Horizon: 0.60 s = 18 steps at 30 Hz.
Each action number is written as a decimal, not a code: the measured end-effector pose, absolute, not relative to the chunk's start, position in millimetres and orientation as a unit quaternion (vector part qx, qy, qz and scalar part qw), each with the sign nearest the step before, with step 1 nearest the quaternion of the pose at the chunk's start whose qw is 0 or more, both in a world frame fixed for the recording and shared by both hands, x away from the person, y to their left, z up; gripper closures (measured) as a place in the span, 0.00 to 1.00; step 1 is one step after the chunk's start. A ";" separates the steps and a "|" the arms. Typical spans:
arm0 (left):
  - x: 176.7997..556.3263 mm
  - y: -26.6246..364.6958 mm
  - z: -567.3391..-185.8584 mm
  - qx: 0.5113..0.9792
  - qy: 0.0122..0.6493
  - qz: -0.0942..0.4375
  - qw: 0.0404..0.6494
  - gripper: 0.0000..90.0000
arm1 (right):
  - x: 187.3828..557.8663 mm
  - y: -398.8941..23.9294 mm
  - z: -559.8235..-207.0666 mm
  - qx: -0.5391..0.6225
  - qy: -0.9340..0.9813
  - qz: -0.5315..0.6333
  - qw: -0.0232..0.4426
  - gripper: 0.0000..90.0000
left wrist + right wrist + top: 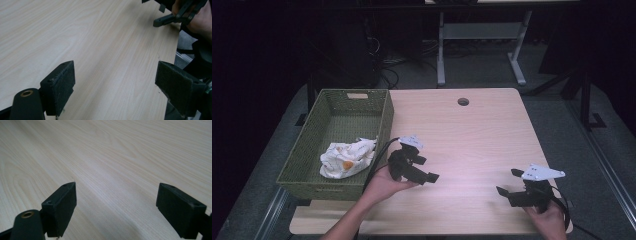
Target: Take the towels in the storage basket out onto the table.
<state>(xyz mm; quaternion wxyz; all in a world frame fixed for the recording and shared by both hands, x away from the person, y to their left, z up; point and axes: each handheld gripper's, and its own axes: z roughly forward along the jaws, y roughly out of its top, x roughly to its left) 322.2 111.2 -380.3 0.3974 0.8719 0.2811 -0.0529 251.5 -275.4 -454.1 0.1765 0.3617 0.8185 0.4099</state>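
My left gripper (426, 169) hovers over the light wooden table (472, 135), just right of a green woven basket (312, 150). Its jaws stand wide open with bare wood between them (115, 82). A crumpled white cloth with orange marks (347, 157) lies inside the basket at its near end. My right gripper (508, 182) is held near the table's front right corner, jaws wide apart and empty (116, 205). In the left gripper view the right gripper (170, 12) and the hand holding it appear at the top right.
A round cable hole (463, 101) sits near the table's far edge. Beyond the table stand white desk legs (441, 50) and cables on a dark floor. The table's right edge (176, 47) drops off close to the right hand.
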 end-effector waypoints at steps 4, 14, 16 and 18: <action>335.1 122.9 -365.1 0.867 0.294 -0.068 0.397 0.17 | 251.4 -275.8 -453.9 0.363 0.817 0.411 0.176 0.18; 352.4 159.4 -323.5 0.853 0.313 -0.056 0.413 0.17 | 251.3 -275.2 -453.1 0.362 0.818 0.411 0.176 0.18; 355.2 168.0 -316.4 0.851 0.317 -0.053 0.415 0.17 | 250.9 -275.3 -452.9 0.361 0.818 0.412 0.177 0.18; 357.7 176.4 -310.5 0.850 0.321 -0.053 0.415 0.17 | 251.4 -275.2 -453.1 0.360 0.818 0.411 0.177 0.18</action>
